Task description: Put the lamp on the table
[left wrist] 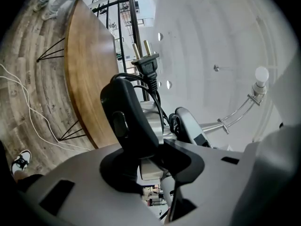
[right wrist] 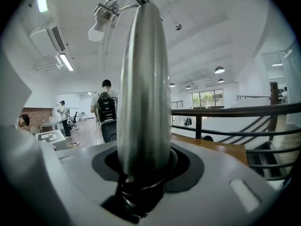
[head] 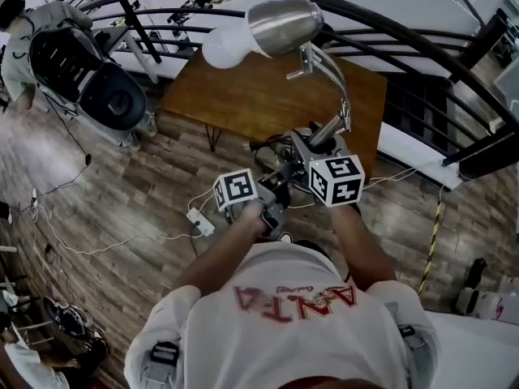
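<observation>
The lamp is held up in the air in front of me, over the near edge of the brown wooden table (head: 243, 104). Its silver shade (head: 284, 24) and white bulb (head: 225, 49) lean to the left, on a bent metal arm (head: 334, 83). My right gripper (head: 323, 148) is shut on the lamp's thick silver stem (right wrist: 143, 93), which stands upright between the jaws. My left gripper (head: 274, 183) is shut on a black part at the lamp's foot (left wrist: 127, 121). The black cord is coiled there, and its plug (left wrist: 146, 65) sticks up.
A curved black railing (head: 381, 24) runs behind the table, with stairs going down at the right. A white machine with dark round openings (head: 89, 75) stands on the wooden floor at the left. A white power strip (head: 199, 221) and loose cables lie on the floor near my feet.
</observation>
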Motion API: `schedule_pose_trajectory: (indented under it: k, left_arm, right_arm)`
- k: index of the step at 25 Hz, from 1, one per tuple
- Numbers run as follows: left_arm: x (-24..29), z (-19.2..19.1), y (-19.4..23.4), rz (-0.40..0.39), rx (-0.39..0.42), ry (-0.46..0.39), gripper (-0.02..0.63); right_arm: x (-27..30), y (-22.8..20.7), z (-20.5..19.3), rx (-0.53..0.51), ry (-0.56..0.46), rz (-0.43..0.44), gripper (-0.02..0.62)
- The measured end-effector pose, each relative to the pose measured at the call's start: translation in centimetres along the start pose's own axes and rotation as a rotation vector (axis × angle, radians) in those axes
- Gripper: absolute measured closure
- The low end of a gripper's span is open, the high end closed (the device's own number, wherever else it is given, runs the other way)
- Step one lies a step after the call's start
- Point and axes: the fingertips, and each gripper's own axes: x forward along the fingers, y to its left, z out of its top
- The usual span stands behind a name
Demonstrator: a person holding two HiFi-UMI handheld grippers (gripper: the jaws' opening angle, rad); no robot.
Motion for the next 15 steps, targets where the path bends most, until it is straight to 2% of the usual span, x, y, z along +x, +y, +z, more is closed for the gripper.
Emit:
schedule_pose_trajectory:
  k: [6,15]
  left_arm:
    - [5.0,1.0,-0.4,0.0,0.017,0.022,0.468]
    - [9.1,3.6,1.0,0.001,-0.005,0.081,0.468]
  right_arm:
    - [0.6,-5.0,1.0,0.015,-0.013,-0.024,0.408]
    - [3.7,-9.5,0.9,0.042,0.005,-0.078,0.408]
